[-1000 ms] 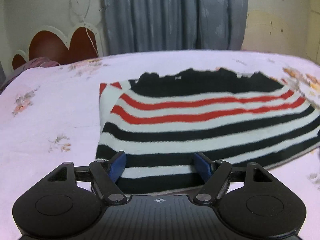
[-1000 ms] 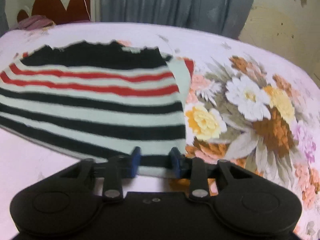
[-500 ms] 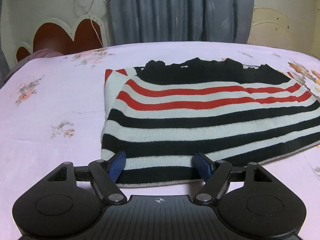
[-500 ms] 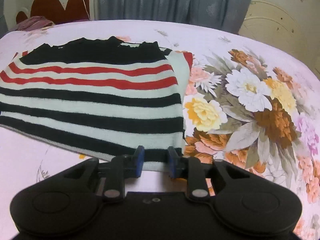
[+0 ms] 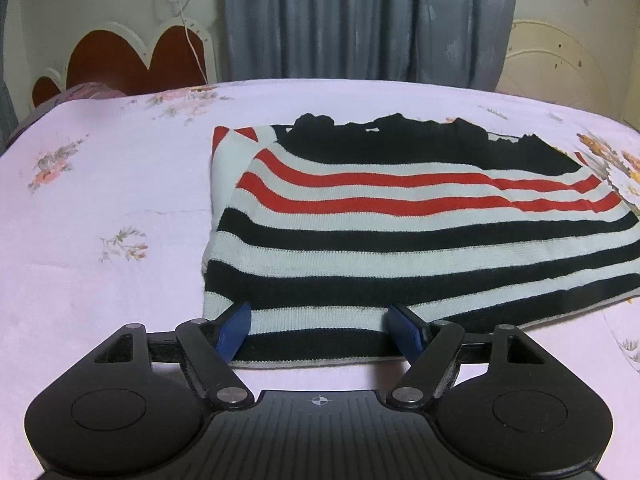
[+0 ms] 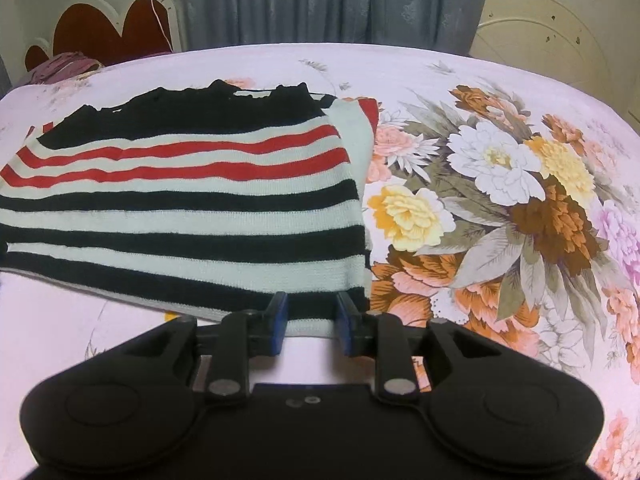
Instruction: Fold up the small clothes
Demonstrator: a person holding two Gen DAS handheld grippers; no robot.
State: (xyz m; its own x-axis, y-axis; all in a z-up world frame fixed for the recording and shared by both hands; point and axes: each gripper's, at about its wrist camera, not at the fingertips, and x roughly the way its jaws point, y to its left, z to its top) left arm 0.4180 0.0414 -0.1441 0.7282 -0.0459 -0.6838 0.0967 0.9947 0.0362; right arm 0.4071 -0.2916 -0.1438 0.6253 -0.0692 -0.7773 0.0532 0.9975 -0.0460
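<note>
Black, white and red stripes on the sweater (image 5: 400, 216), pale pink with orange, white and yellow flowers on the bedsheet (image 6: 500, 184), grey-blue on the curtain (image 5: 360, 20), blue pads (image 5: 236, 326) on black grippers.

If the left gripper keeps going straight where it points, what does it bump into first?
Probably the striped sweater: the left gripper is open over its near hem, pointing down toward the bed.
</note>
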